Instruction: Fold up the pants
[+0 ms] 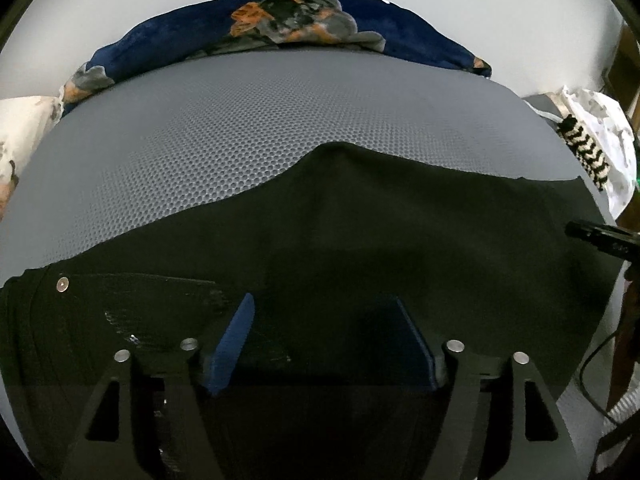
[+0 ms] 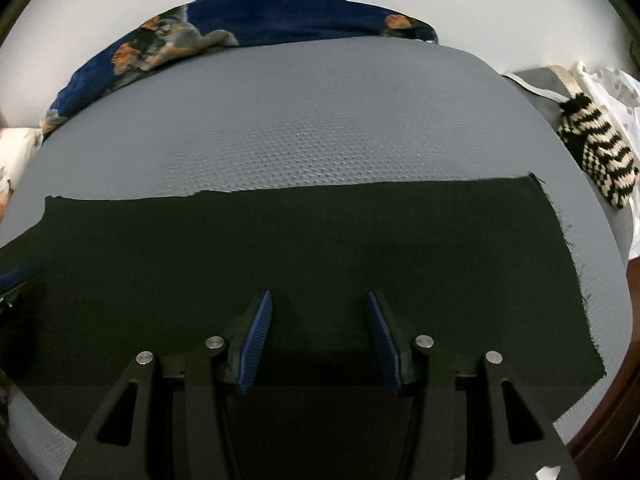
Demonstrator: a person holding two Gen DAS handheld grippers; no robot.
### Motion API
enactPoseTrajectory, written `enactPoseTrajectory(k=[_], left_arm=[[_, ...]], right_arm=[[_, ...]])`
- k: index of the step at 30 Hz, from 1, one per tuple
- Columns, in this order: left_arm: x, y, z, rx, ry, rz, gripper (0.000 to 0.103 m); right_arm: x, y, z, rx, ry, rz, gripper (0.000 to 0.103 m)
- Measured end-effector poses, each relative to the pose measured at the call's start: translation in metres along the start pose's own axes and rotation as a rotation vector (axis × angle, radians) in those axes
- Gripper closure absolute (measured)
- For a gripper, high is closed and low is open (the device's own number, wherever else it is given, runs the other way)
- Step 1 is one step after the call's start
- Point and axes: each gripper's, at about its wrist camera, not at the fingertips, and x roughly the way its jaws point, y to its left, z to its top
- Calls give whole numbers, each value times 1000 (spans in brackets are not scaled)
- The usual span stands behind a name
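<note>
A grey mat (image 1: 248,128) with a fine dotted texture covers most of the surface and carries everything else. Along its far edge lies a dark blue blanket (image 1: 384,28) with orange and grey flower shapes, pushed against a pale wall.

The black pants (image 2: 320,248) lie flat on the near half of the mat and reach from one side almost to the other. In the right wrist view the far edge of the cloth is nearly straight, and the right end has a rough, frayed border. In the left wrist view the far edge rises to a soft peak near the middle, and a small metal button (image 1: 62,283) shows on the left part of the cloth.

At the right side of the mat rests a knitted piece with black and cream stripes (image 2: 596,152), next to white spotted fabric (image 1: 604,128).

The left gripper (image 1: 326,344) hangs over the pants with its blue pads wide apart and nothing pinched between them. The right gripper (image 2: 320,340) is also above the pants, its jaws parted, and no cloth is between the pads.
</note>
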Motion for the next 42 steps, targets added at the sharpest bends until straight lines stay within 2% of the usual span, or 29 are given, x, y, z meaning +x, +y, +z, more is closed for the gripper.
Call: enactPoseTrajectory(k=[11, 17, 20, 29, 33, 37, 42], left_arm=[[5, -5, 0, -12, 7, 32, 24], [8, -7, -1, -15, 15, 54, 23], [10, -8, 0, -33, 16, 62, 23], [18, -18, 4, -14, 43, 78, 9], [22, -22, 3, -8, 48, 95, 6], [24, -23, 4, -8, 51, 98, 5], [25, -23, 4, -1, 56, 99, 4]], right_arm=[[0, -23, 2, -9, 10, -40, 57], [0, -53, 2, 18, 11, -69, 57], [1, -70, 2, 15, 15, -64, 51], [-1, -114, 5, 23, 38, -64, 50], [-4, -149, 4, 86, 48, 29, 51], [-5, -192, 1, 204, 68, 210, 50], [-6, -230, -3, 292, 58, 308, 49]])
